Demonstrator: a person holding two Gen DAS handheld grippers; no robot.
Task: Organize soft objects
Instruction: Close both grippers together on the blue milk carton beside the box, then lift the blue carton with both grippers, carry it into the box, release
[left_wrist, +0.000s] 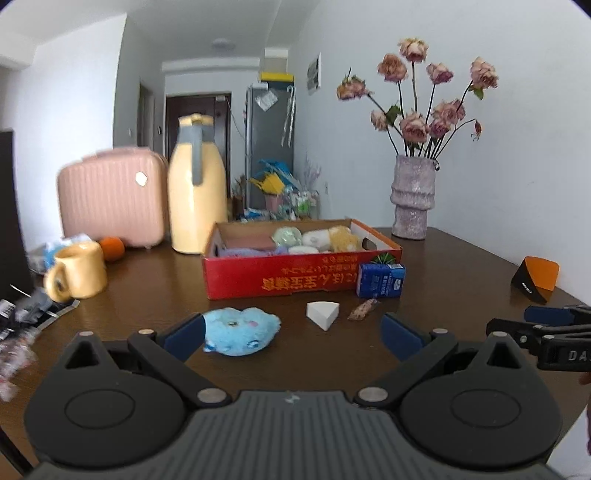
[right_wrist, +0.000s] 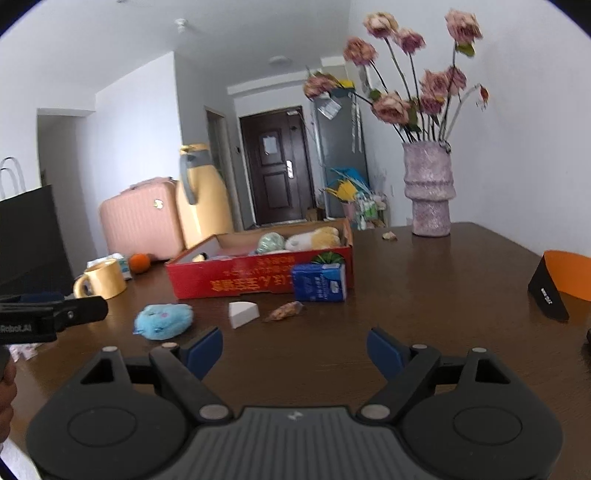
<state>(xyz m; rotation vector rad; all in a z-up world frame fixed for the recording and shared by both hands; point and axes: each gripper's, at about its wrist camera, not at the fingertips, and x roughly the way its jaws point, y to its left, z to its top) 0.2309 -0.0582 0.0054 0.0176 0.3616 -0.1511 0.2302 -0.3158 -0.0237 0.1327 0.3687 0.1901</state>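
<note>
A: Eyes on the blue plush toy (left_wrist: 240, 331) — it's lying flat on the brown table (left_wrist: 443, 266), out in front of the red cardboard box (left_wrist: 295, 280), toward the box's left end.

B: And the left gripper (left_wrist: 291, 334)?

A: Spread as wide as it goes, nothing pinched. In the left wrist view its left blue pad (left_wrist: 186, 334) sits right at the plush's edge; touching or just short, I can't tell. The other pad is well clear of it.

B: Anything else in front of the box?

A: A white wedge-shaped sponge (left_wrist: 323, 313) before the box's middle, and a small crumpled wrapper (left_wrist: 364, 309) just beside that. A blue carton (left_wrist: 380, 280) stands upright against the box's right front corner.

B: Inside the box?

A: Soft things already: a pale green round one (right_wrist: 270, 242), a white and yellow plush (right_wrist: 314, 238) next to it.

B: The right gripper (right_wrist: 295, 350)?

A: Jaws apart, empty, only bare table between them, on the near side of the box, off to the right of the plush.

B: Around the box?

A: Behind its left end, a yellow jug (left_wrist: 195, 184) and a pink suitcase (left_wrist: 110, 199). Left of it, a yellow mug (left_wrist: 79, 271) and an orange (left_wrist: 112, 248). Behind its right end, a vase of dried roses (left_wrist: 413, 195).
</note>
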